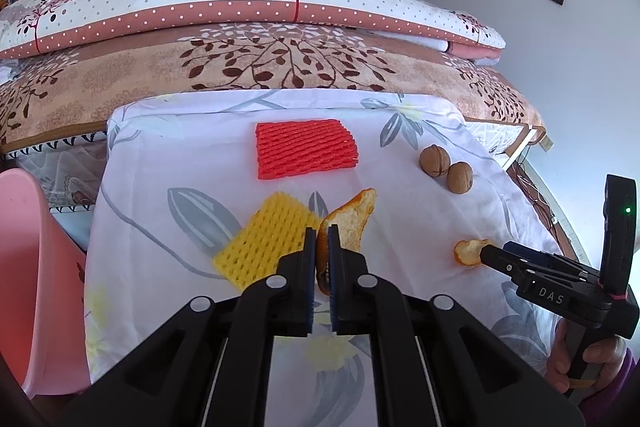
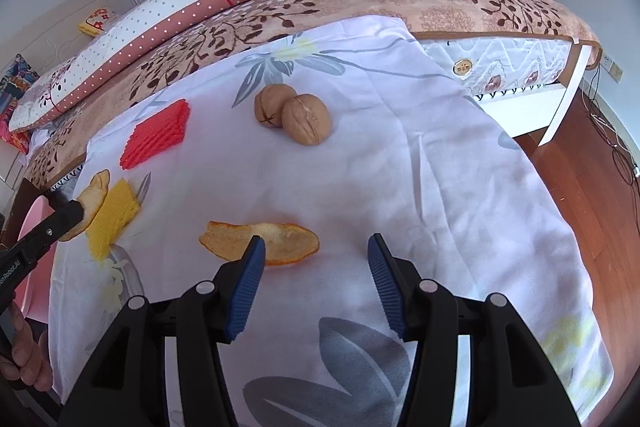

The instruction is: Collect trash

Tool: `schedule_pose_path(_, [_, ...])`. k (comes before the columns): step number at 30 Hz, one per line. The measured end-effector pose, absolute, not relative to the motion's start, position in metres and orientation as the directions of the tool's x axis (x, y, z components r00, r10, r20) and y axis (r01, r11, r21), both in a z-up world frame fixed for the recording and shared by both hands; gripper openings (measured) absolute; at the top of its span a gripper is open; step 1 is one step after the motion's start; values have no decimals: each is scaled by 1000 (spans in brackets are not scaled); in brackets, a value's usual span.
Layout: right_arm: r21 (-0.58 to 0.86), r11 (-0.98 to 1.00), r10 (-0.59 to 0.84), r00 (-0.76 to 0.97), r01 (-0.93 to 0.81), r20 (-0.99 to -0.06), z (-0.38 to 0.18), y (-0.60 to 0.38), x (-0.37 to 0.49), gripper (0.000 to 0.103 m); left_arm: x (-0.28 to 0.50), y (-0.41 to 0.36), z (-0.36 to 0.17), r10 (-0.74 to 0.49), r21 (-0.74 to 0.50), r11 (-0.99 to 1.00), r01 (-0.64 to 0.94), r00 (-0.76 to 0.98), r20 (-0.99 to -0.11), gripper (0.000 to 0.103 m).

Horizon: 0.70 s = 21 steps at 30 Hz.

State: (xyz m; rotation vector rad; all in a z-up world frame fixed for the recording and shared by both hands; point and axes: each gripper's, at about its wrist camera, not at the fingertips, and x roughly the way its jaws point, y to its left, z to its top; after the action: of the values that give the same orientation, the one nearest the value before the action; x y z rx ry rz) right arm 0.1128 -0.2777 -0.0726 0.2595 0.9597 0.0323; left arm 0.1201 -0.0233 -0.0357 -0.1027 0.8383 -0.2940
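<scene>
My left gripper (image 1: 322, 233) is shut on a piece of orange peel (image 1: 354, 217) and holds it above the white flowered cloth (image 1: 420, 227); the same peel shows in the right wrist view (image 2: 94, 201) at the far left. My right gripper (image 2: 316, 247) is open, just short of a second orange peel (image 2: 280, 241) that lies flat on the cloth, nearer its left finger; this peel also shows in the left wrist view (image 1: 468, 251). A yellow foam net (image 1: 264, 241), a red foam net (image 1: 306, 147) and two walnuts (image 1: 446, 169) lie on the cloth.
A pink bin (image 1: 36, 267) stands at the left beside the cloth. Behind the cloth is a bed with a brown patterned blanket (image 1: 240, 63) and folded quilt (image 1: 240, 3). A wooden floor (image 2: 592, 195) lies to the right.
</scene>
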Motion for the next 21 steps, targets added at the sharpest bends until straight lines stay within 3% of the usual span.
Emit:
schedule_pose_path(3, [231,971,153,571,65,-807,-73,-273,113,20,120,-24,-37,-299,-207,954,216,629,-718,5])
schedule_pose_path(7, [241,969,163,577,60,-800,-71,-270,114,0,119,-23,-36,-303,-209,953,220,631,-714,5])
schedule_pose_path(16, [247,968,166,619,47,-768,-51,-268,112,0,114,-15,-33,-307,-221,952,213,640,-704,5])
schedule_pose_path(17, [264,963,181,612,48,-770,-52,-269,113,4,114,-14,-33,-308,-224,951,212,640,-704,5])
schedule_pose_path(19, [285,957,197,603,53,-773,-54,-270,115,40,113,-13,-34,-310,-226,951,212,639,-704,5])
schedule_pose_path(21, [266,962,178,612,55,-771,-55,-268,115,45,112,-14,-34,-311,-226,950,213,638,-705,5])
